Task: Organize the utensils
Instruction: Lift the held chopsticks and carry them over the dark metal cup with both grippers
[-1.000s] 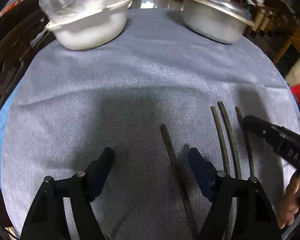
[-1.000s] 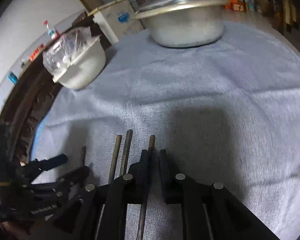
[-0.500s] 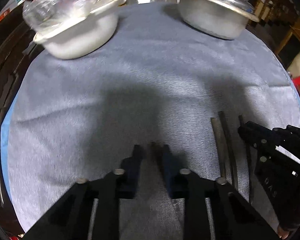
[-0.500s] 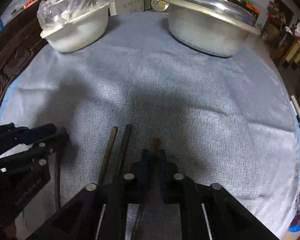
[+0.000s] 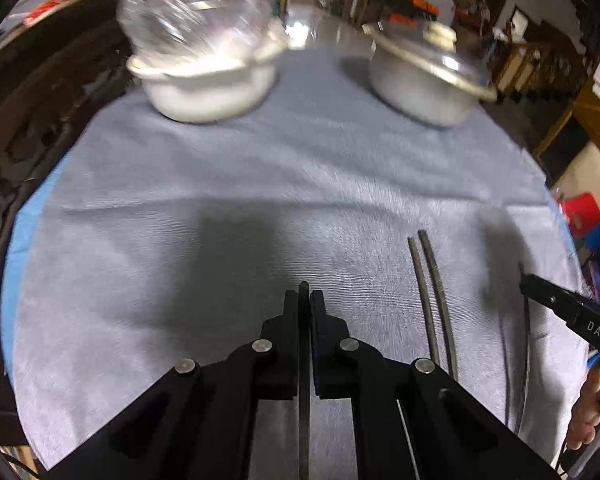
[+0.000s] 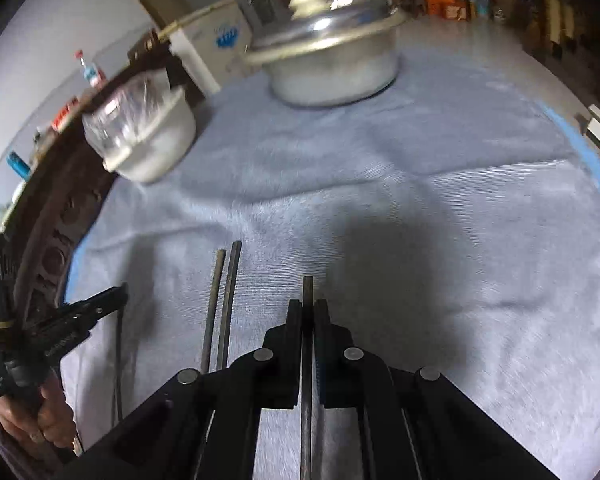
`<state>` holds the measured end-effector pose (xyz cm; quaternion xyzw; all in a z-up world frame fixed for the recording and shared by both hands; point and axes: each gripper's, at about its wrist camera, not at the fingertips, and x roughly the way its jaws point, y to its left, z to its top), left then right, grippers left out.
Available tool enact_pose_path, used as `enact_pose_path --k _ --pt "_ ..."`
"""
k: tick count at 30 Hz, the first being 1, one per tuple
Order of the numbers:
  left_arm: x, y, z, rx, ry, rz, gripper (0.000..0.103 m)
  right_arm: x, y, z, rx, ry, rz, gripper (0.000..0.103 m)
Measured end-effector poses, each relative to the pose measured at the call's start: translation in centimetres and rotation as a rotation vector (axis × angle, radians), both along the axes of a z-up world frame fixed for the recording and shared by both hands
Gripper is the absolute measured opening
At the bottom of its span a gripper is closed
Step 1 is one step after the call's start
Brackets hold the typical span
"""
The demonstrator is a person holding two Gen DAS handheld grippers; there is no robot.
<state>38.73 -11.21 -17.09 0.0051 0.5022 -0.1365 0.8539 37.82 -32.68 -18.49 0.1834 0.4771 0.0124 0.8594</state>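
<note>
Dark thin chopsticks are the utensils. My left gripper (image 5: 304, 296) is shut on one chopstick (image 5: 303, 400), held above the grey cloth. My right gripper (image 6: 308, 306) is shut on another chopstick (image 6: 307, 360), also lifted. A pair of chopsticks (image 5: 432, 300) lies side by side on the cloth between the two grippers; it also shows in the right wrist view (image 6: 220, 304). The right gripper appears at the right edge of the left wrist view (image 5: 564, 312), the left gripper at the left edge of the right wrist view (image 6: 80, 320).
A white bowl covered with a plastic bag (image 5: 208, 72) stands at the far left and a lidded metal pot (image 5: 424, 80) at the far right of the round table with the grey cloth (image 5: 300, 168). Dark carved wood (image 6: 48, 240) borders the table's left.
My left gripper closed on the chopstick between its fingers and lifted it. My right gripper, shut on its chopstick throughout, has raised it and moved right of the lying pair.
</note>
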Motion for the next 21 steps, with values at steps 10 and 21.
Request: enact_pose_path --k 10,21 --pt "-7.8 6.8 7.6 -0.093 -0.225 0.097 0.005 -9.6 -1.0 5.8 0.0 -0.23 -0.157 0.006" --pt "-19.1 10.4 12.6 -0.182 -0.458 0.154 0.005 -21.4 0.6 10.8 -0.026 -0.462 -0.317 0.006"
